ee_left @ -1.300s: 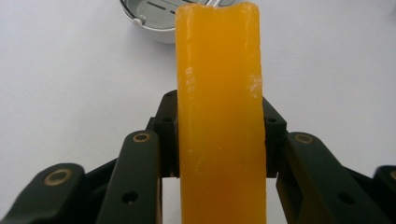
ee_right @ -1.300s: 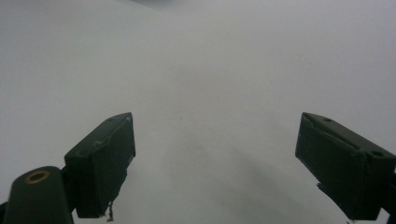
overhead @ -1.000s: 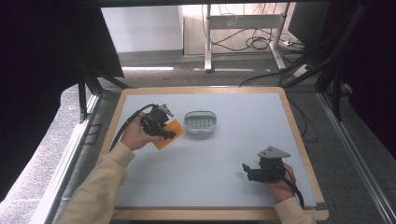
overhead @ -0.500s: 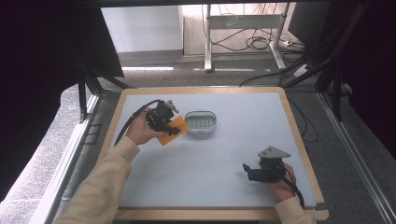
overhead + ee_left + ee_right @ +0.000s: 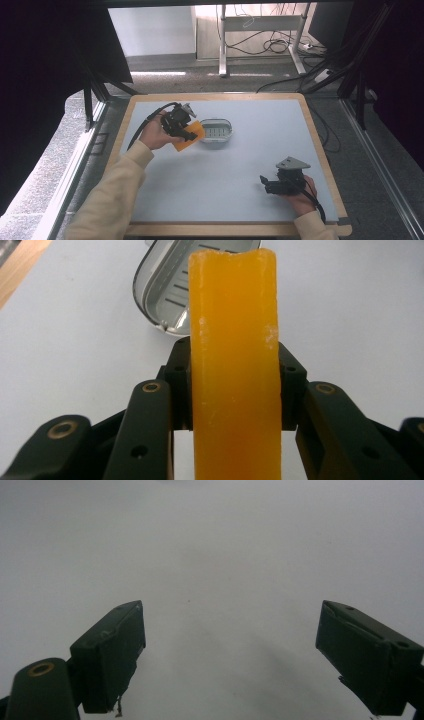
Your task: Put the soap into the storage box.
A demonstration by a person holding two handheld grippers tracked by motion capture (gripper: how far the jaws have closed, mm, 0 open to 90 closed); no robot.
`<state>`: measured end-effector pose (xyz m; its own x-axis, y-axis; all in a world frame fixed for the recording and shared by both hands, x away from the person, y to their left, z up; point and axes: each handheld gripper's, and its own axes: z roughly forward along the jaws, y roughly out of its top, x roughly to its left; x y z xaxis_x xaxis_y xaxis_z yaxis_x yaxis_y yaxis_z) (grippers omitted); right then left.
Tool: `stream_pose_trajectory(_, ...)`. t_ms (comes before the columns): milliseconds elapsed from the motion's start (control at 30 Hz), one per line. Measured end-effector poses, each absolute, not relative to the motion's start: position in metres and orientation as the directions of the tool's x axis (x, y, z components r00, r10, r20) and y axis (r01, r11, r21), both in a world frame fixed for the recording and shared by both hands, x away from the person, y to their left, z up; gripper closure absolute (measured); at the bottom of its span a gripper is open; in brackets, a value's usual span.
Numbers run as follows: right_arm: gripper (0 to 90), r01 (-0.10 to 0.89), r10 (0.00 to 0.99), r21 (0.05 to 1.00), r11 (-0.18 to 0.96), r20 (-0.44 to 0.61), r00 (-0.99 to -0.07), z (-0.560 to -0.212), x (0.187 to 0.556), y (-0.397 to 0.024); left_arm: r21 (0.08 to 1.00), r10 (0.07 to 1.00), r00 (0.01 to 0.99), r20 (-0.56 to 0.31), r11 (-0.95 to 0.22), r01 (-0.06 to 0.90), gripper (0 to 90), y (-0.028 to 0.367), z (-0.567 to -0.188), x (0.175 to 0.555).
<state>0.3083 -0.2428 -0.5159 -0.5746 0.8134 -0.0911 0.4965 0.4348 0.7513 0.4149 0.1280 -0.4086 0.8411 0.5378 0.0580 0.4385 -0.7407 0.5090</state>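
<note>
An orange bar of soap (image 5: 233,360) stands on end between the jaws of my left gripper (image 5: 234,385), which is shut on it. In the high view the left gripper (image 5: 187,131) holds the soap (image 5: 189,141) a little above the table, just left of a grey soap dish (image 5: 215,133). The dish (image 5: 165,290) lies behind the soap in the left gripper view, its slotted floor bare. My right gripper (image 5: 265,183) rests low at the front right of the table, far from the dish. Its jaws (image 5: 235,660) stand wide open over bare table with nothing between them.
A pale grey mat (image 5: 250,120) covers the table inside a wooden frame (image 5: 320,145). A cable (image 5: 145,125) trails from the left gripper toward the left edge. Beyond the table's far edge are a floor, desk legs and loose cables.
My left gripper has carried the orange soap to the right and slightly up, so it now hangs right beside the soap dish. The right gripper has kept still.
</note>
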Motion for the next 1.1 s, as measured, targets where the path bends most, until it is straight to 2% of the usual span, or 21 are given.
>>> stream_pose_trajectory(1100, 13.3, 0.499, 0.815, 0.749, 0.436, -0.094, -0.572, -0.517, 0.309, -0.245, 0.501, 0.493, 0.869, 0.054, -0.766, 0.403, 62.1, 0.106, -0.4, 0.454)
